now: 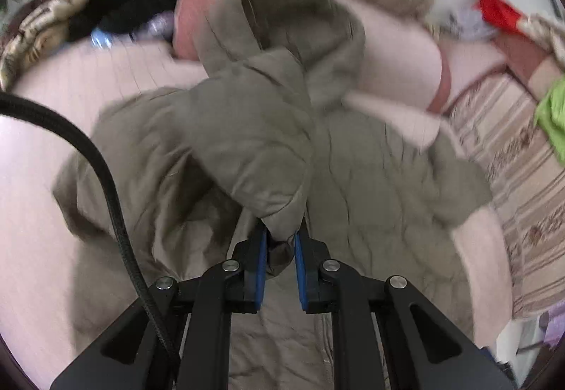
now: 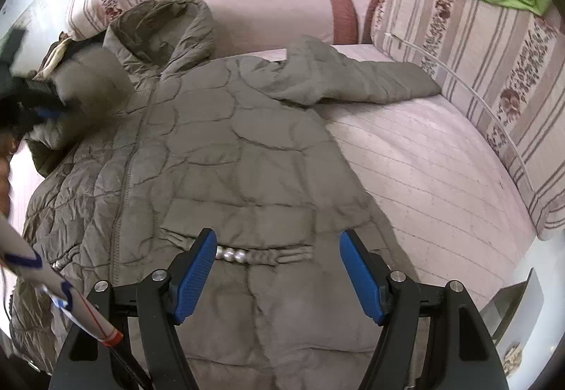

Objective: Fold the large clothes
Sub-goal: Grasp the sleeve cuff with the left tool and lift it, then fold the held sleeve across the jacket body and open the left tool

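On the pale pink sofa seat (image 2: 441, 157), backed by striped floral cushions (image 2: 487, 65), a large olive quilted jacket (image 2: 226, 157) lies front-up. Its hood (image 2: 166, 26) lies toward the backrest and its hem toward the camera, so its long axis runs away from the right tool (image 2: 279, 270), with the zip line left of centre. The jacket's far sleeve (image 2: 356, 79) stretches out flat to the right, toward the cushions.

The other sleeve (image 1: 254, 149) is lifted off the seat. The left tool (image 1: 280, 241) is pressed together on its cuff end, the fabric bunched between the blue pads, and hangs over the jacket's body; in the right wrist view it shows only as a blur at the left edge.

The right tool hovers spread, nothing between its blue pads (image 2: 196, 273), directly above the waist, just short of the elastic gathered band (image 2: 261, 254).

My reading: the sleeve wants laying across the chest, so the left hand governs the coming move, while the right is nearer the hem and the outstretched sleeve.
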Demonstrator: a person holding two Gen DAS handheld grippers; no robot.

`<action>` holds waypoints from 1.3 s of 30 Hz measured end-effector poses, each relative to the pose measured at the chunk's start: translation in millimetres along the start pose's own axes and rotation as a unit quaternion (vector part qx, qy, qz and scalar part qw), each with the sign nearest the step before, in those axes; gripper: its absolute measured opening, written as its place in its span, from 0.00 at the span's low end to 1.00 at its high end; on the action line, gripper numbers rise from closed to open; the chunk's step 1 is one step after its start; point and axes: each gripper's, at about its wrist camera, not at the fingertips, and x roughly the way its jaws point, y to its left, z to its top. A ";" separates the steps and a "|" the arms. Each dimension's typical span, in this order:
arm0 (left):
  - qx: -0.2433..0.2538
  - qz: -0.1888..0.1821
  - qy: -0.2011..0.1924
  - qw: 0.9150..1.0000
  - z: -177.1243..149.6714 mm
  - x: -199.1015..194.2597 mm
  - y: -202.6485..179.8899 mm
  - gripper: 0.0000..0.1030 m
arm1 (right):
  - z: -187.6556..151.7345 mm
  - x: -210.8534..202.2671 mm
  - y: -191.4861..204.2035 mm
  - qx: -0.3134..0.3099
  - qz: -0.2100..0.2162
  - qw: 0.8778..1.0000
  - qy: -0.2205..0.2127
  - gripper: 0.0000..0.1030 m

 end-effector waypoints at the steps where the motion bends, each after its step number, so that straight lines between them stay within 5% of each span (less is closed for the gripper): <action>1: 0.002 0.004 0.010 1.000 -8.4 8.5 -5.6 0.13 | -0.7 -0.8 -3.4 0.001 -0.002 1.000 0.000 0.75; 5: 0.009 0.026 0.031 0.999 -32.0 26.6 -16.2 0.20 | 1.1 -1.4 -10.9 0.003 0.005 1.000 0.005 0.75; 7: 0.026 0.028 0.030 0.999 -35.9 17.5 -19.3 0.29 | 5.2 -1.0 -12.5 0.005 0.011 1.000 0.008 0.76; 9: 0.038 0.028 0.018 0.999 -42.3 -2.5 -20.7 0.50 | 10.3 -1.8 -13.5 0.009 0.019 1.000 0.006 0.78; 11: 0.049 0.040 -0.001 0.998 -48.2 -22.3 -20.1 0.56 | 15.6 -3.0 -11.7 0.011 0.027 1.000 0.004 0.79; 21: 0.047 0.137 -0.028 0.989 -99.6 -82.2 31.0 0.58 | 32.2 10.9 23.0 -0.014 0.057 0.998 0.010 0.81; 28: 0.025 0.229 -0.030 0.973 -135.5 -81.5 88.8 0.58 | 73.1 83.5 27.6 0.028 0.102 0.992 0.068 0.84; 34: -0.018 0.220 -0.004 0.975 -152.0 -77.4 111.2 0.58 | 101.5 148.3 45.2 0.058 0.142 0.981 0.118 0.84; 36: -0.027 0.211 -0.006 0.977 -153.6 -82.7 110.3 0.58 | 107.9 160.2 52.2 0.061 0.148 0.979 0.129 0.73; 37: -0.030 0.205 -0.009 0.978 -154.1 -85.8 109.0 0.58 | 111.4 162.5 54.9 0.059 0.154 0.977 0.132 0.54; 39: -0.031 0.201 -0.013 0.979 -153.1 -87.5 103.3 0.58 | 121.1 163.9 60.3 0.043 0.154 0.978 0.136 0.32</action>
